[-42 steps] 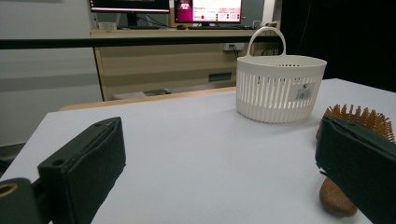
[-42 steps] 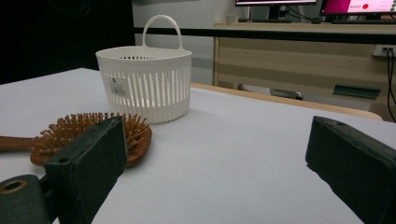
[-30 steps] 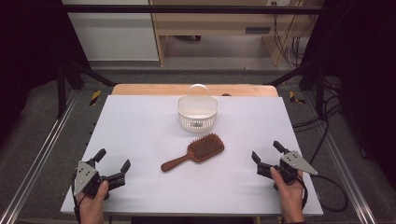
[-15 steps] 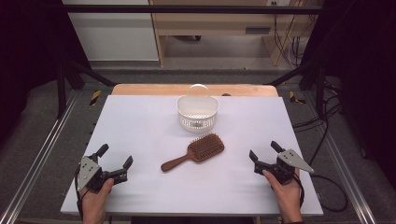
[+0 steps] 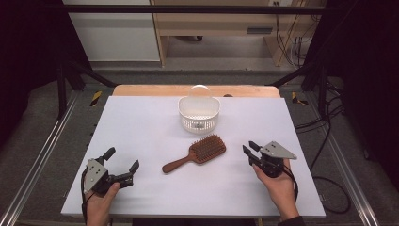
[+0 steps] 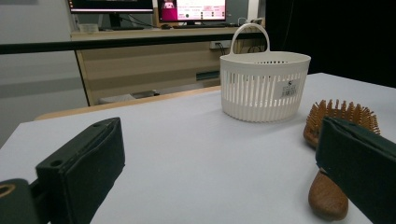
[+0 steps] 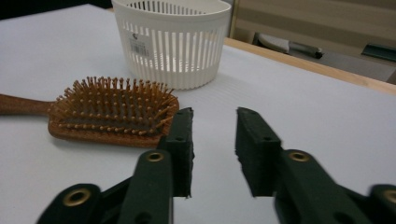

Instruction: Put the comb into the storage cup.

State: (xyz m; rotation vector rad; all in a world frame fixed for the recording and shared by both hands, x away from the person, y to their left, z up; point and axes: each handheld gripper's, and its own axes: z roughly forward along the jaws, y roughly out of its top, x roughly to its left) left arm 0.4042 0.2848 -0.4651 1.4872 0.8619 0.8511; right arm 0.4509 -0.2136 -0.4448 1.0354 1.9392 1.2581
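1. Two hand-held black two-jaw grippers sit low over a white rectangular table point(image 5: 141, 122), one at each near corner, with a brown wooden paddle hairbrush point(image 5: 196, 153) lying between them.

2. Bristles up, the hairbrush rests flat near the middle of the table, its broad head toward the far right and its tapered handle pointing to the near left.

3. Just beyond the brush head, apart from it, a white slotted plastic basket point(image 5: 199, 113) with an arched handle stands upright near the far edge, a small label on its wall.

4. At the near left, the left gripper point(image 5: 120, 165) is held in a person's hand, jaws spread wide with nothing between them; in the left gripper view the basket point(image 6: 264, 86) shows through the gap and the hairbrush point(image 6: 337, 135) lies partly behind the jaw on the right.

5. At the near right, the right gripper point(image 5: 251, 151), topped by a grey three-cornered plate, points toward the brush head from just beside it; its jaws have just been closing and now stand narrowly parted on empty air.

6. Seen from the right gripper view, the right gripper point(image 7: 214, 116) hovers near the hairbrush point(image 7: 112, 109) without touching it, the basket point(image 7: 173, 42) standing farther back.
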